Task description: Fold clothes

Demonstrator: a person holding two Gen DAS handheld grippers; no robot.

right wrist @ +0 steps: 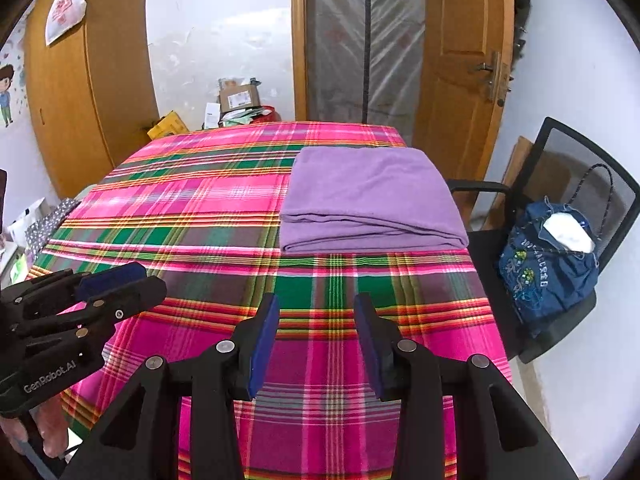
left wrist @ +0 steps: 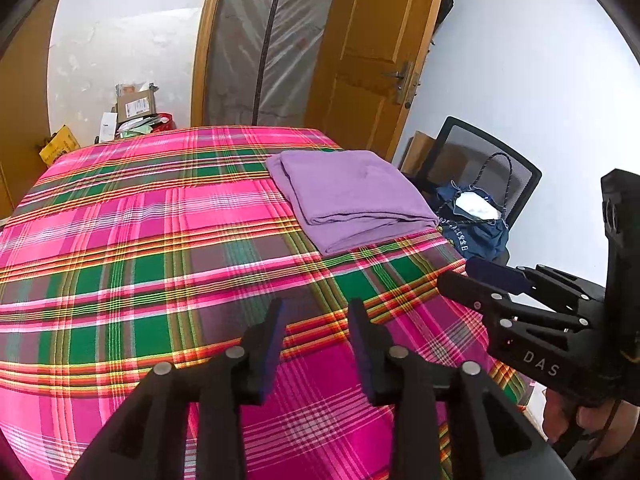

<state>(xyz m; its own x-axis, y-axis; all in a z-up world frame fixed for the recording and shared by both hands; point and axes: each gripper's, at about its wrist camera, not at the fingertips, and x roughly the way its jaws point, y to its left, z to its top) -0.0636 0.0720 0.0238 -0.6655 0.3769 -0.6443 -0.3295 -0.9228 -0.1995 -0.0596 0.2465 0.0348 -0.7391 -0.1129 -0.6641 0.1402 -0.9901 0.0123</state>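
A purple garment (left wrist: 352,196) (right wrist: 368,196) lies folded into a neat rectangle near the far right edge of a bed spread with a pink and green plaid sheet (left wrist: 160,240) (right wrist: 200,216). My left gripper (left wrist: 316,308) hovers open over the sheet on the near side of the garment, with nothing between its blue pads. My right gripper (right wrist: 318,300) is open too, empty, a short way in front of the folded garment. Each gripper shows in the other's view: the right one (left wrist: 464,274) at the right edge, the left one (right wrist: 148,278) at the left edge, held by a hand.
A black mesh chair (right wrist: 592,168) stands beside the bed on the right and carries a blue denim bag (left wrist: 472,220) (right wrist: 548,272). Behind the bed are a wooden door (right wrist: 460,60), a plastic-covered doorway and a pile of boxes (right wrist: 240,100). A wooden wardrobe (right wrist: 80,100) stands at the left.
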